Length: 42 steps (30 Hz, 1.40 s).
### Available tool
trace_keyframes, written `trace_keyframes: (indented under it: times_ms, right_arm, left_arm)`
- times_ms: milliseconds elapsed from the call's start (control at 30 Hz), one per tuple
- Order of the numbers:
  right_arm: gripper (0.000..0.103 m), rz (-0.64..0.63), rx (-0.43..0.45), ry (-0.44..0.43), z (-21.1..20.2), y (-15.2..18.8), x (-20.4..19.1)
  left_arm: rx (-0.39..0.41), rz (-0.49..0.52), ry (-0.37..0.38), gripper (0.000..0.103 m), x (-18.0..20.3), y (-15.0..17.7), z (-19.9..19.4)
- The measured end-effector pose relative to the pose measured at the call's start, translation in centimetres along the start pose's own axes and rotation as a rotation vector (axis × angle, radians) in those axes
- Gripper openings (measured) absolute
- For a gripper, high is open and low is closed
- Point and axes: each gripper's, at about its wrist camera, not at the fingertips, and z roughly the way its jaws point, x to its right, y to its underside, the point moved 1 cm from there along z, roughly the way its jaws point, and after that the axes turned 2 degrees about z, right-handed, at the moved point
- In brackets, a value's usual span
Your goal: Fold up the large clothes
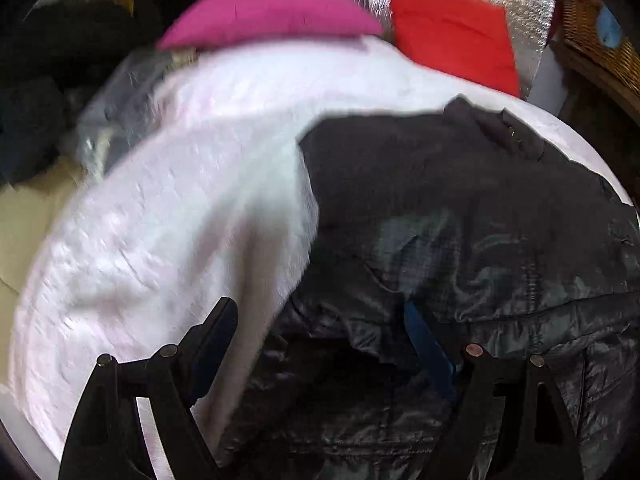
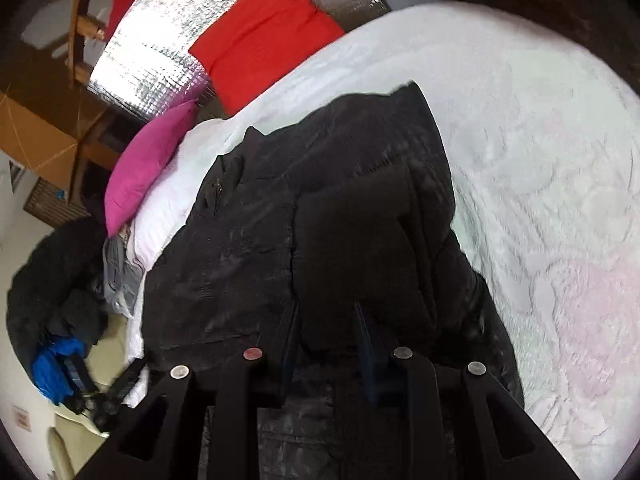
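Note:
A large black padded jacket lies on a white bedspread. In the left wrist view the jacket fills the right half, its shiny quilted lining turned up near me. My left gripper is open, with its fingers spread wide over the jacket's near edge and nothing between them. My right gripper has its jaws close together on a thick fold of the jacket, which rises from between the fingers. The left wrist view is blurred.
A pink pillow and a red pillow lie at the head of the bed against a silver foil panel. Dark clothes and a blue item are piled on the floor beside the bed. A wicker basket stands at the far right.

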Motion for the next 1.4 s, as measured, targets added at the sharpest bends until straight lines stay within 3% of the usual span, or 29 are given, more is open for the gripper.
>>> trace_keyframes:
  times_ms: [200,267,300,467,667,833,1067,1167,1333,1400]
  right_arm:
    - [0.033,-0.027,0.091,-0.051,-5.3,2.9,1.0]
    - [0.060,-0.008,0.118,-0.052,-6.9,3.9,2.1]
    - [0.082,0.006,0.146,-0.052,-7.9,4.5,2.8]
    - [0.083,0.030,0.155,-0.068,-10.8,7.1,5.5]
    - [0.083,0.021,0.063,-0.031,-11.1,10.9,8.3]
    - [0.083,0.030,-0.045,-0.052,-10.4,14.6,9.2]
    - [0.083,0.004,-0.199,-0.030,-8.5,19.8,8.7]
    - [0.082,-0.015,-0.242,0.032,-7.7,21.8,8.6]
    - [0.082,-0.013,-0.340,0.032,-5.3,24.7,8.5]
    - [0.082,-0.011,-0.322,0.036,-4.8,25.3,8.4]
  left_arm:
    - [0.017,-0.102,0.105,0.085,-1.7,0.8,-2.3]
    - [0.023,-0.110,0.116,0.085,-2.1,1.5,-3.0]
    - [0.025,-0.108,0.115,0.085,-2.2,1.9,-3.5]
    - [0.037,-0.065,0.109,0.085,-1.8,4.1,-6.0]
    - [0.095,0.005,0.049,0.085,-3.2,6.6,-8.6]
    - [0.071,-0.004,0.030,0.085,-6.5,9.3,-9.5]
    - [-0.019,-0.111,0.106,0.085,-10.4,15.6,-10.9]
    - [-0.058,-0.113,0.147,0.085,-10.3,18.2,-11.4]
    - [-0.155,-0.157,0.251,0.085,-9.3,21.7,-11.1]
    - [-0.192,-0.171,0.299,0.085,-8.5,22.6,-10.8]
